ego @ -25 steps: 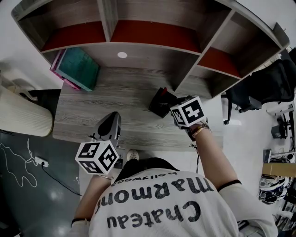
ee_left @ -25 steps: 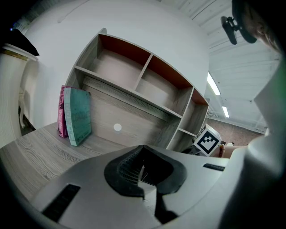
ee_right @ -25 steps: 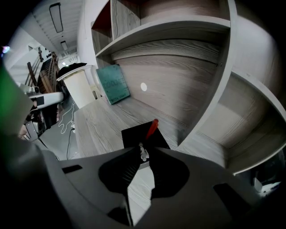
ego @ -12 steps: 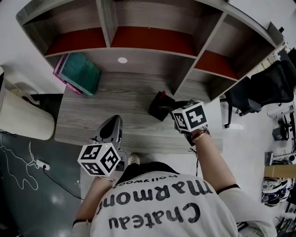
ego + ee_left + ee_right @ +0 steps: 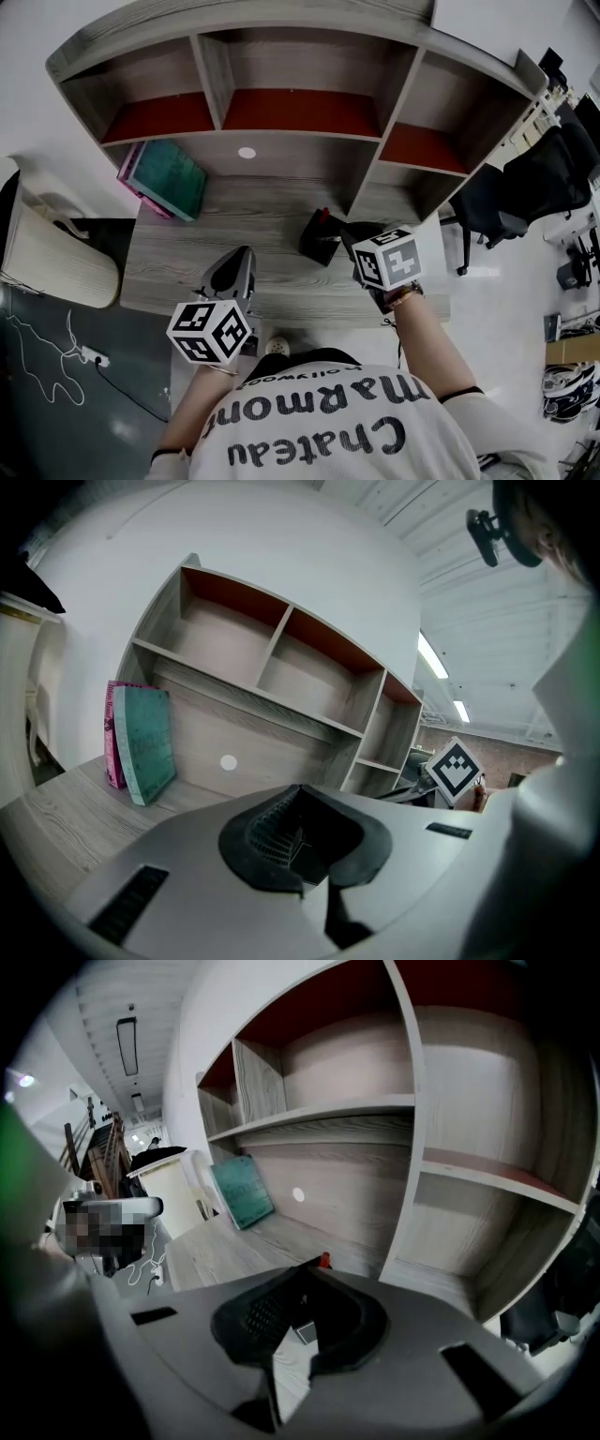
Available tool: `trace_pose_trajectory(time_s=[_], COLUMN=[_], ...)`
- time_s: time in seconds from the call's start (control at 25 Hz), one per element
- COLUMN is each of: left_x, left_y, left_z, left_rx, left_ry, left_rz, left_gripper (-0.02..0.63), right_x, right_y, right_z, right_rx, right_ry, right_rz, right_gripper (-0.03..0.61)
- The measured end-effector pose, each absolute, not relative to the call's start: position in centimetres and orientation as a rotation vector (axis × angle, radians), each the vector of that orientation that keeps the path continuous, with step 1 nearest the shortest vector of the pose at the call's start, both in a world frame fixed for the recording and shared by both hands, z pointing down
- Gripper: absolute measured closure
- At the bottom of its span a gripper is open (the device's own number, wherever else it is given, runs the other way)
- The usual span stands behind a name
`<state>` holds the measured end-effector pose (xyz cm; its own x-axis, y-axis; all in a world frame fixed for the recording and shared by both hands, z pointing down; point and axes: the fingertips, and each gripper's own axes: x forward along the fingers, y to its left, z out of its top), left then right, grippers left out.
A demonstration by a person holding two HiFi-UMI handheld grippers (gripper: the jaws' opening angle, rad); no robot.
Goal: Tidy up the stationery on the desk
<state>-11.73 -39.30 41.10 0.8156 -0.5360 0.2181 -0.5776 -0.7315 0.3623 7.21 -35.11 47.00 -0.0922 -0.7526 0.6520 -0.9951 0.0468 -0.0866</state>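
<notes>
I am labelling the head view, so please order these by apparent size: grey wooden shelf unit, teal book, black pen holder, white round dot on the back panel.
1. grey wooden shelf unit
2. teal book
3. black pen holder, nearer the camera yet still smaller
4. white round dot

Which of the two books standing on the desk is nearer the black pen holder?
The teal book, on the outer side; the pink book stands behind it, closer to the left end of the desk.

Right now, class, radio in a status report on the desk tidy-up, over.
Left gripper shut, empty. Right gripper: jaws just been closing, nothing between. Black pen holder on grey wooden desk. No obstruction.
</notes>
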Motion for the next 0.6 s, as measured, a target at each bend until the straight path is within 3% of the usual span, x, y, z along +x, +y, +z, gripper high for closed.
trace_pose_trajectory(time_s=[0.6], left_x=[-10.0], left_y=[-39.1], left_z=[36.5], left_rx=[2.653], left_ry=[-0.787], left_rz=[0.033], left_gripper=[0.602], right_x=[7.2], right_y=[-35.1], right_z=[40.2], right_rx=[2.038], right_ry=[-2.118], right_rz=[0.655], right_gripper=[0.568])
